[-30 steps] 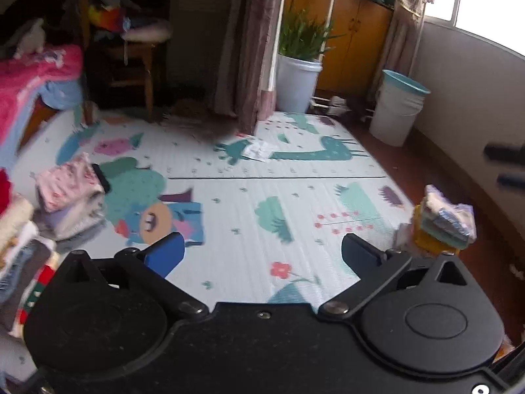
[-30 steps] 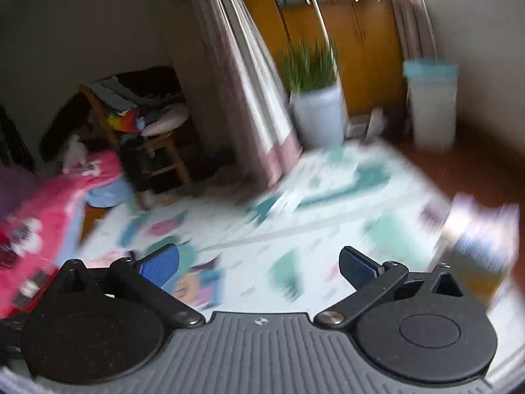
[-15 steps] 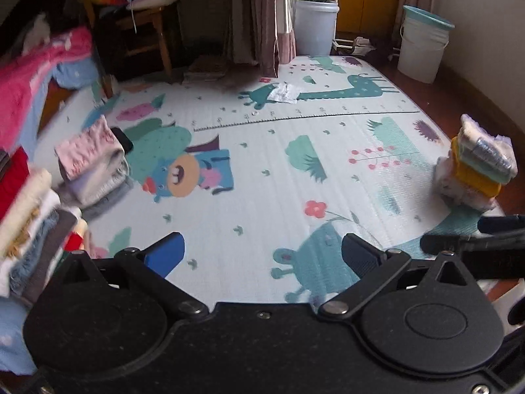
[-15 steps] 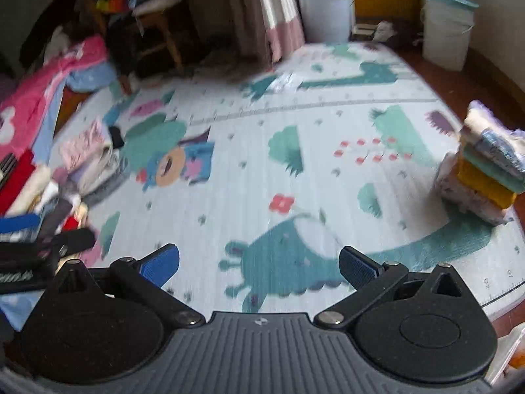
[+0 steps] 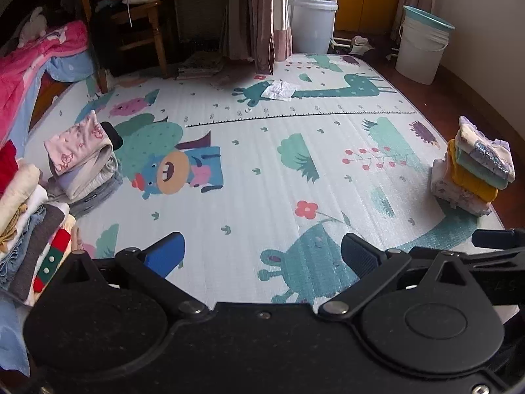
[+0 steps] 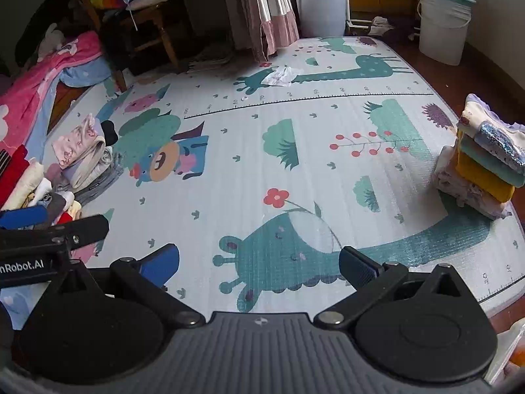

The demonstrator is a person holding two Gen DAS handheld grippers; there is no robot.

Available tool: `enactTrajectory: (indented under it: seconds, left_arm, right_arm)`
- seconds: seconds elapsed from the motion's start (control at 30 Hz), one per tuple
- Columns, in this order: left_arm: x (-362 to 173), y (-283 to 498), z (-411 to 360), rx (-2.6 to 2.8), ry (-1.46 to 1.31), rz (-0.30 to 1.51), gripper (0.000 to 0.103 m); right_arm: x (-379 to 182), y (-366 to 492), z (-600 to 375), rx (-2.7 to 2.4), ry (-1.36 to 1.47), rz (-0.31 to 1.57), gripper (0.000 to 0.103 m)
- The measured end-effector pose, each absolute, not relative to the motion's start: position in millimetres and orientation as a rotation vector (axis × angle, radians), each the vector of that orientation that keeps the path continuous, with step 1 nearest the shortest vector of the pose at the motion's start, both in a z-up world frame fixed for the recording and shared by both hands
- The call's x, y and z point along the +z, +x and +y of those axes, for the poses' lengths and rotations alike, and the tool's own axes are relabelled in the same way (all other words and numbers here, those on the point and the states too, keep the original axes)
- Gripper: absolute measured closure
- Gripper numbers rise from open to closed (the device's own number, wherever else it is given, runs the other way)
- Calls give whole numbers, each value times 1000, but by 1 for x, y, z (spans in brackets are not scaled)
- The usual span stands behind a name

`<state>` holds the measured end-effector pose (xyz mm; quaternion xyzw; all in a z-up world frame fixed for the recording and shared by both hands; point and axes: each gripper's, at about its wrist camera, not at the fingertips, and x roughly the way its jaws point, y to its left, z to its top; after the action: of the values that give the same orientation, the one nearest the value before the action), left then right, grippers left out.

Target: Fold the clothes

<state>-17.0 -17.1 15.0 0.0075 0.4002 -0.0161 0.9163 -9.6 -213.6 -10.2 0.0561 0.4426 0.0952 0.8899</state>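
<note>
- Folded clothes stack (image 5: 472, 170) sits far right on the play mat (image 5: 262, 170), long axis running near-to-far.
- Left claw (image 5: 262, 256) and right claw (image 6: 259, 262) both gape wide, holding nothing.

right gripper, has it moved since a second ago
Yes. The right gripper has tipped down toward the play mat: the white plant bucket has risen to the view's top edge.
</note>
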Motion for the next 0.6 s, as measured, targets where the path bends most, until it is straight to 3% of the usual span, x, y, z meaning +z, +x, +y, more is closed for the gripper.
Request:
enactTrajectory:
  seconds: [0.6]
  left_arm:
    - [7,-15,-11,-34,-37,882,1]
  right_arm:
    - [-19,-17,-210,188,121,970,0]
